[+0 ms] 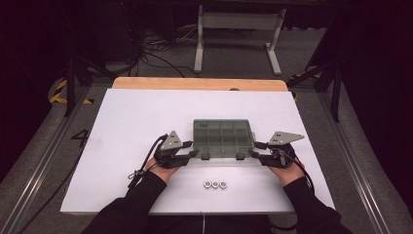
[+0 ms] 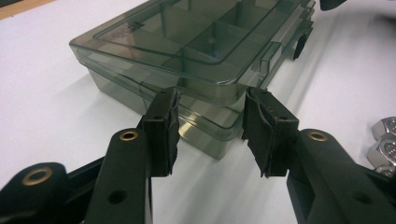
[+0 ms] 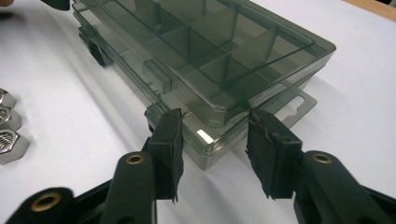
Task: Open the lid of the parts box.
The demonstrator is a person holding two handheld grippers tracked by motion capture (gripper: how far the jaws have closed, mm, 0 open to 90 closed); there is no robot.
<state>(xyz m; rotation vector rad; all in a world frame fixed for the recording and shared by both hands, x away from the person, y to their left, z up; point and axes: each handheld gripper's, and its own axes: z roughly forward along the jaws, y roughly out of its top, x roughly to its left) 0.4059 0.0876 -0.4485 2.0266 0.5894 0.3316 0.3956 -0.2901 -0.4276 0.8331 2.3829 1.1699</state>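
- Item: compartment box [image 1: 222, 138], smoke-tinted clear plastic, lid down, dividers visible through the lid. It lay flat on the white tabletop [image 1: 126, 122], a little toward the near edge and roughly midway between the left and right edges. Two dark latches [image 1: 205, 157] sat on its near side, both apparently fastened.
- Item: three steel nuts [image 1: 215, 185], in a row, touching or nearly so. They lay between the box and the near edge of the tabletop, apart from the box.
- Item: left gripper [image 1: 193, 152], held in the person's left hand [image 1: 160, 168] at the box's near left corner. Its jaws stood apart, gripping nothing; in the left gripper view the pads [image 2: 164, 130] flanked that corner, close to it, contact uncertain.
- Item: right gripper [image 1: 255, 150], held at the box's near right corner. Its jaws were likewise spread and empty; in the right gripper view the pads [image 3: 270, 154] stood to either side of the corner, just short of it.
- Step in hand, as judged: both grippers were approaching the closed box, ahead of steadying it or opening it; nothing was yet seized.
- Next move, as judged: it called for one gripper to brace a corner while the other worked a latch. The latches were small, so the jaw tip would need careful placing. The light box could slide on the smooth tabletop if pushed unbraced.
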